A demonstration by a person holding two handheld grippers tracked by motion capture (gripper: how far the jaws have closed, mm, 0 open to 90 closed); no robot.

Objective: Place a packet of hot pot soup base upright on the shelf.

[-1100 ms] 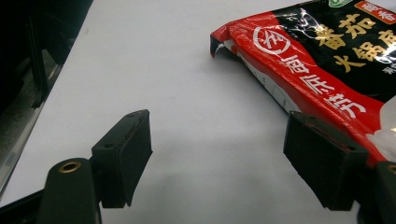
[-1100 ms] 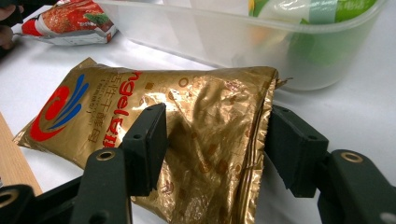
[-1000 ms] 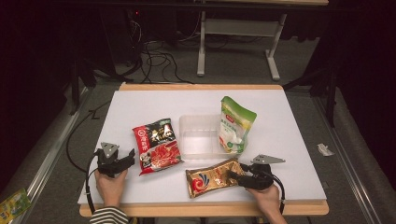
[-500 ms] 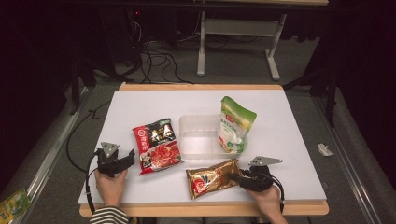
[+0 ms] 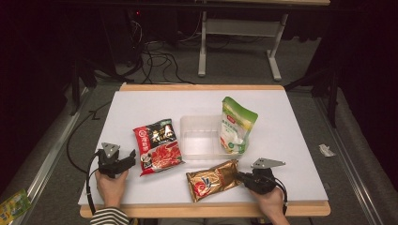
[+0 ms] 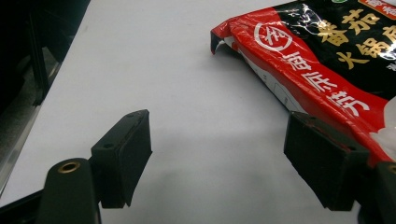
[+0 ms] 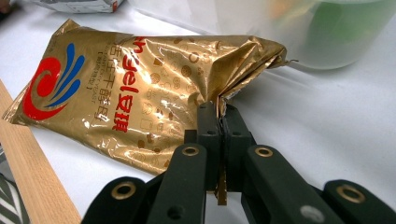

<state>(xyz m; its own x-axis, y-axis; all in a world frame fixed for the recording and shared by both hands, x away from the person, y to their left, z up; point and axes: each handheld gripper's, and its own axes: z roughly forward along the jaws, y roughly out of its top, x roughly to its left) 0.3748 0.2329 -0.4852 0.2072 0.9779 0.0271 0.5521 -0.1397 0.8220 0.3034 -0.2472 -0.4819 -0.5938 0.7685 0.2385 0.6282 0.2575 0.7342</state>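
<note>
White table (image 5: 291,140): gold pouch (image 5: 212,179) lies level, pointing at right tool (image 5: 240,176), just clamped on its edge.

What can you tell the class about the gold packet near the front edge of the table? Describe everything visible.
The gold packet is a shiny, crinkled foil pouch with a red and blue swirl logo and red lettering. It lies flat on the white table, in front of the clear plastic tub. The right tongs are shut on its puckered sealed edge, lifting that corner slightly.

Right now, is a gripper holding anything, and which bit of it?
The right gripper pinches the gold packet by its crimped end edge. The left gripper is open, holding nothing.
</note>
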